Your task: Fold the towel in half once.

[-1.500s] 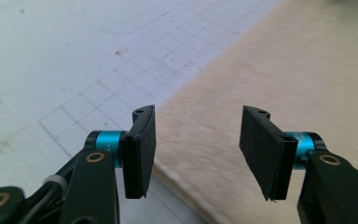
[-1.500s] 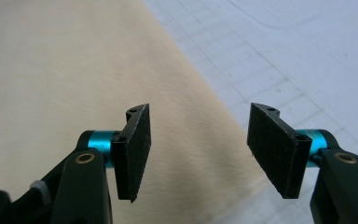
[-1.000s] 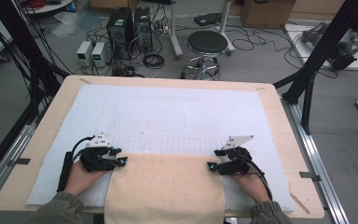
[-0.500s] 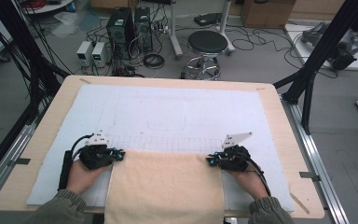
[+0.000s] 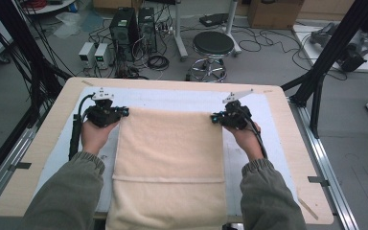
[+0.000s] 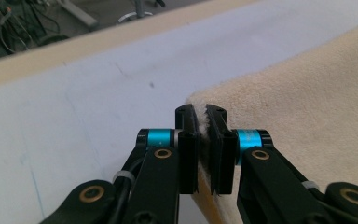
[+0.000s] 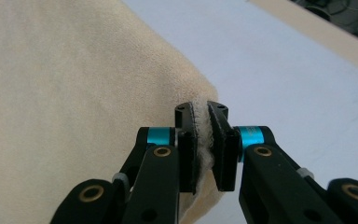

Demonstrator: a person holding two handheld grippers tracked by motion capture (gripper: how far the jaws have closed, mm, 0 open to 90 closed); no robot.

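towel look: cream-coloured towel [image 5: 170, 163], soft and fuzzy, pretty thick at the edge. There's a fold line running across it nearer my side, so it looks doubled over there.

where it is: lying on the pale blue mat [image 5: 191, 98] on the wooden table [image 5: 297, 158], roughly in the middle. The near end hangs over the table edge by my arms, the far end sits just short of the mat's far edge.

my left gripper [image 5: 123, 112]: clamped tight on the far left corner of the towel. In the left gripper view you can see the fluffy edge squished between my fingers [image 6: 188, 140].

my right gripper [image 5: 214, 117]: same deal, pinching the far right corner, cloth bunched between the fingers [image 7: 186, 149] in the right gripper view.

jaws lately: both pairs just finished closing, with towel in them.

count: one towel, one mat, two grippers, two corners held. Out on the floor, one round stool [image 5: 212, 45].

which way it runs: long axis goes away from me toward the far side of the table, short far edge stretched straight between my two grippers, sides about parallel to the table's sides.
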